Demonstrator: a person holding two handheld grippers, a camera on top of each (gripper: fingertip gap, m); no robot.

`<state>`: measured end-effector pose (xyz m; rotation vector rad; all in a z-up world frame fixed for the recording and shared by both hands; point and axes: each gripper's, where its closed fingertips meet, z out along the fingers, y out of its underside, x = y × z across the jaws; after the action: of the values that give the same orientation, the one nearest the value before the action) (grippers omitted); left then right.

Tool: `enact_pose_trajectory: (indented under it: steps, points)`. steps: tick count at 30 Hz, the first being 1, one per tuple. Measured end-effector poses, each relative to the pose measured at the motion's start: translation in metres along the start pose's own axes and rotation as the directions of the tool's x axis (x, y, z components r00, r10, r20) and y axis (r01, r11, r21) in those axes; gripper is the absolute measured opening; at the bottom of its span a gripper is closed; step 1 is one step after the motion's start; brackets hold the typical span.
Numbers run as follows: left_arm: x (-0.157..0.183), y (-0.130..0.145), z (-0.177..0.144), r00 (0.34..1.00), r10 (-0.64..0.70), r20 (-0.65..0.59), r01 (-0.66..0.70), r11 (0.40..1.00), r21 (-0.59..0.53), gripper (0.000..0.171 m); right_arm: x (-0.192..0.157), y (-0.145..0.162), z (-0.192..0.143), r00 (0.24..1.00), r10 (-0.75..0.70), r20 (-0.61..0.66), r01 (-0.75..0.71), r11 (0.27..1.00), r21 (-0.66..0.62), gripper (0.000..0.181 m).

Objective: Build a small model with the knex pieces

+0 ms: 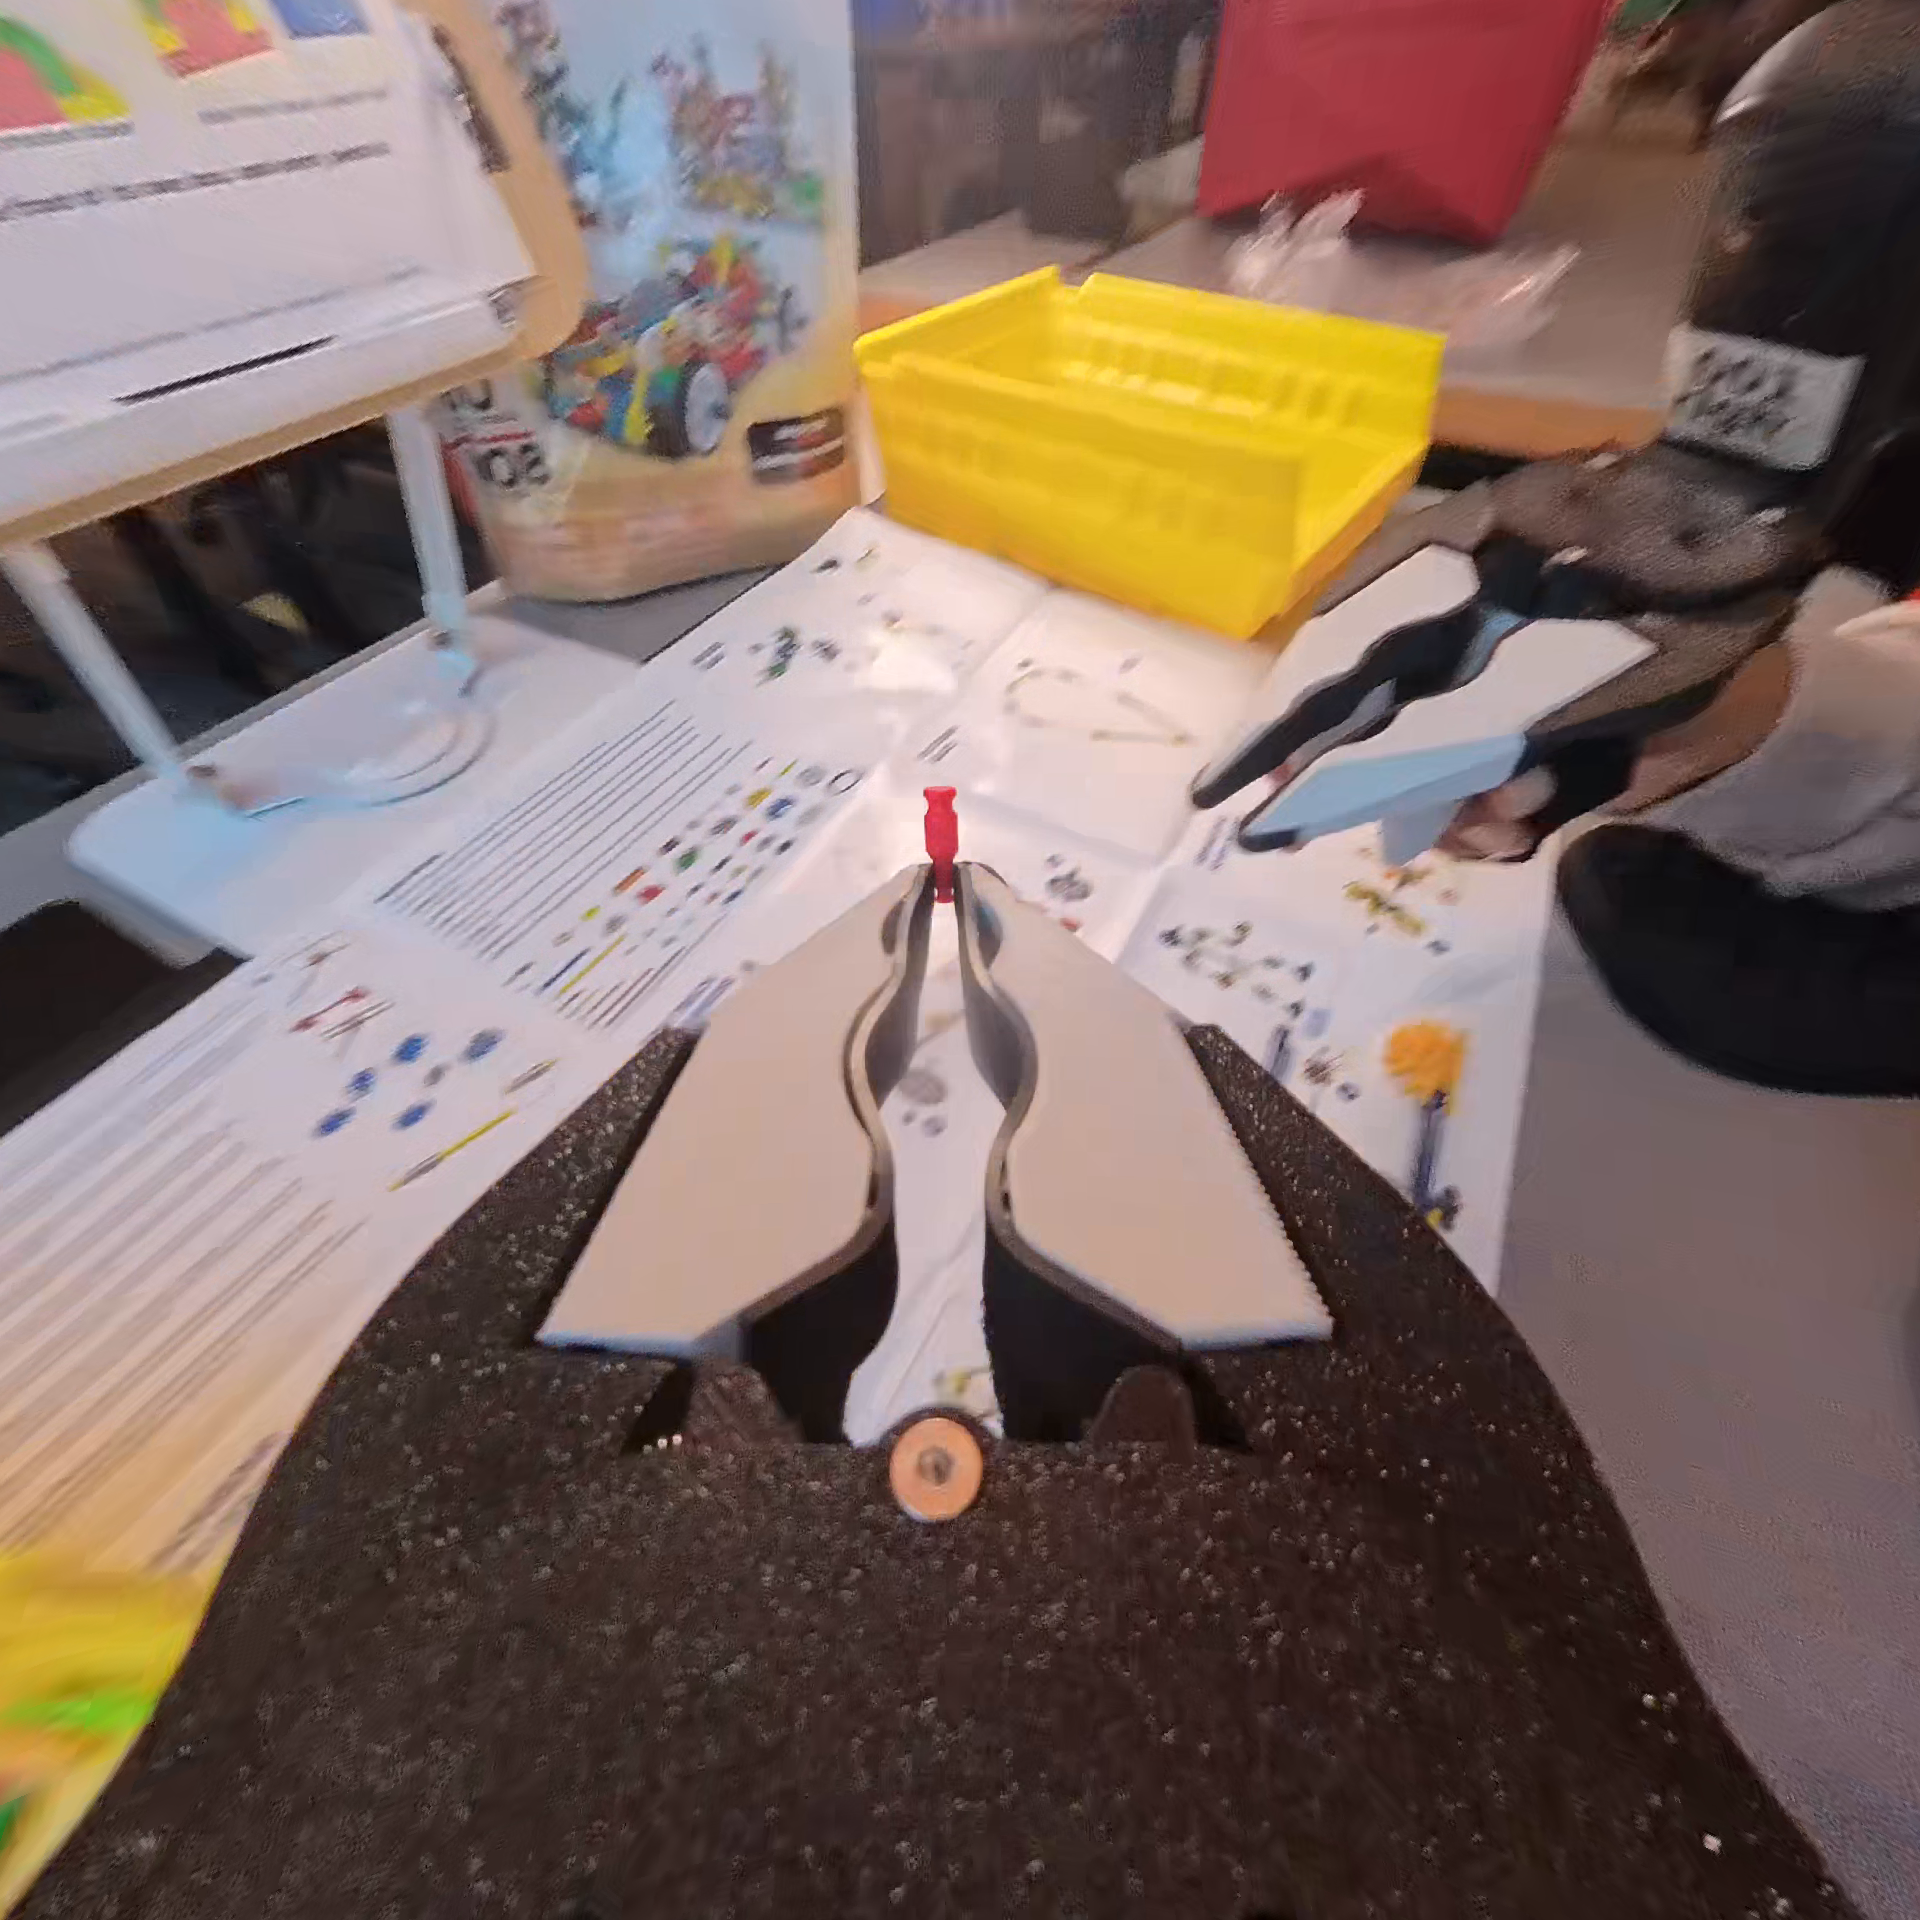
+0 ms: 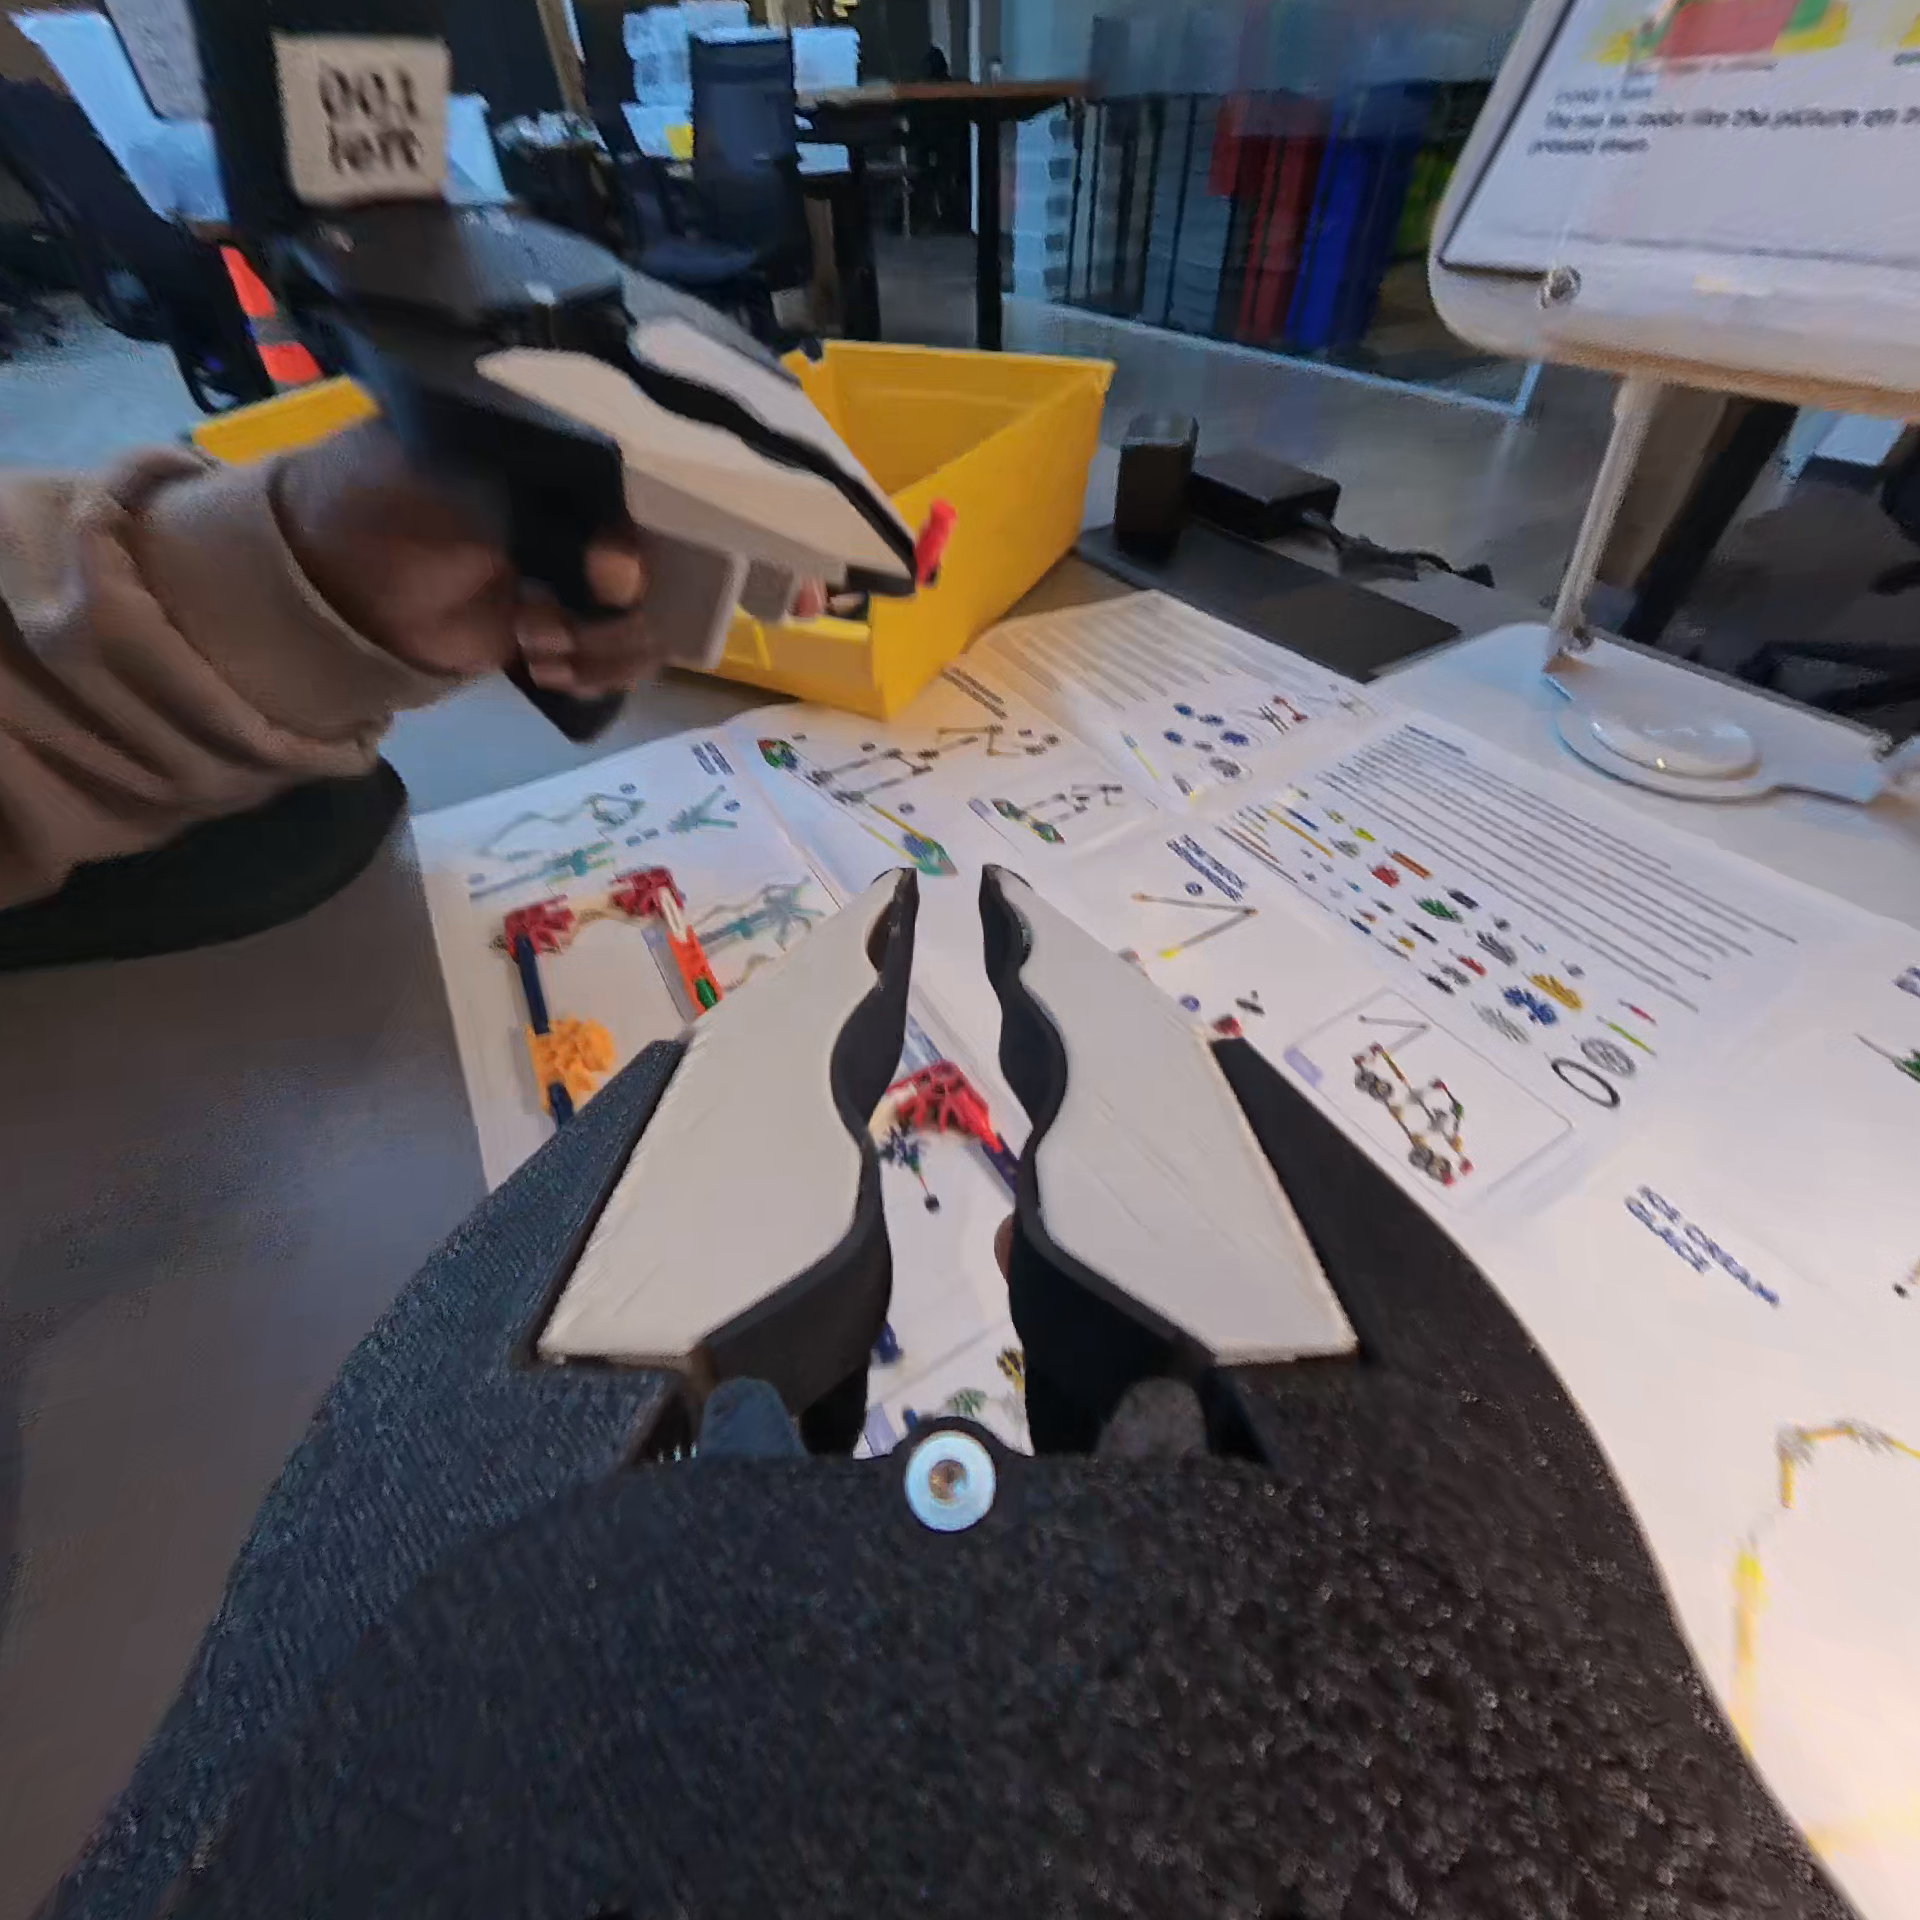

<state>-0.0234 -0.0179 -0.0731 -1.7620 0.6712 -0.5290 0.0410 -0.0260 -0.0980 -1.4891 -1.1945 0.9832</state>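
Observation:
My left gripper is shut on a small red rod piece that sticks up out of its tips, held above the printed instruction sheet. In the right wrist view the left gripper is raised in front of the yellow bin, with the red piece at its tip. My right gripper is slightly open and empty, low over the sheet. A partly built toy frame of red and orange connectors and rods lies left of it. A red connector lies beneath its fingers.
Stacked yellow bins stand at the back of the table. A document stand with printed pages is at the left, with a colourful toy box behind it. A red bag sits farther back. The right gripper hovers at the right. The left gripper's tips are roughly 9 centimeters from the right gripper's. About 11 centimeters separates my right fingertips from the red connector.

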Motion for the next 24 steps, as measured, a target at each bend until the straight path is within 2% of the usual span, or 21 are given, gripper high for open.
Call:
enact_pose_trajectory:
  steps: [3,5,7,9,11,13,17,20,24]
  points:
    - [0.038,-0.016,0.017,0.982,-0.089,-0.167,0.116,0.979,0.164,0.002,-0.007,-0.036,0.004,0.999,0.023,0.044,-0.029,0.991,0.128,0.012]
    - [0.055,-0.020,0.021,0.958,-0.136,-0.254,0.193,0.957,0.216,0.002,-0.005,-0.053,0.002,0.999,0.017,0.038,-0.025,0.975,0.223,0.013]
    - [0.065,-0.020,0.020,0.942,-0.158,-0.298,0.236,0.939,0.250,0.002,-0.010,-0.057,-0.002,0.997,0.025,0.074,-0.047,0.953,0.298,0.016]
    - [0.072,-0.017,0.019,0.937,-0.151,-0.314,0.239,0.935,0.263,0.001,-0.022,-0.056,-0.007,0.979,0.085,0.188,-0.147,0.926,0.348,0.016]
    - [0.080,-0.013,0.020,0.933,-0.137,-0.333,0.230,0.938,0.260,0.001,-0.028,-0.050,-0.007,0.959,0.126,0.252,-0.208,0.921,0.329,0.015]
    - [0.082,-0.009,0.022,0.933,-0.130,-0.335,0.221,0.942,0.251,0.001,-0.028,-0.043,-0.005,0.959,0.129,0.251,-0.204,0.932,0.299,0.006]
    - [0.082,-0.007,0.023,0.919,-0.156,-0.361,0.257,0.934,0.250,0.001,-0.027,-0.040,-0.006,0.960,0.124,0.252,-0.195,0.940,0.279,0.006]
    - [0.076,-0.010,0.023,0.904,-0.184,-0.385,0.298,0.918,0.262,0.001,-0.023,-0.039,-0.007,0.956,0.134,0.261,-0.207,0.939,0.274,0.015]
    - [0.075,-0.008,0.026,0.896,-0.185,-0.403,0.301,0.921,0.247,0.001,-0.021,-0.034,-0.005,0.958,0.122,0.261,-0.189,0.950,0.249,0.007]
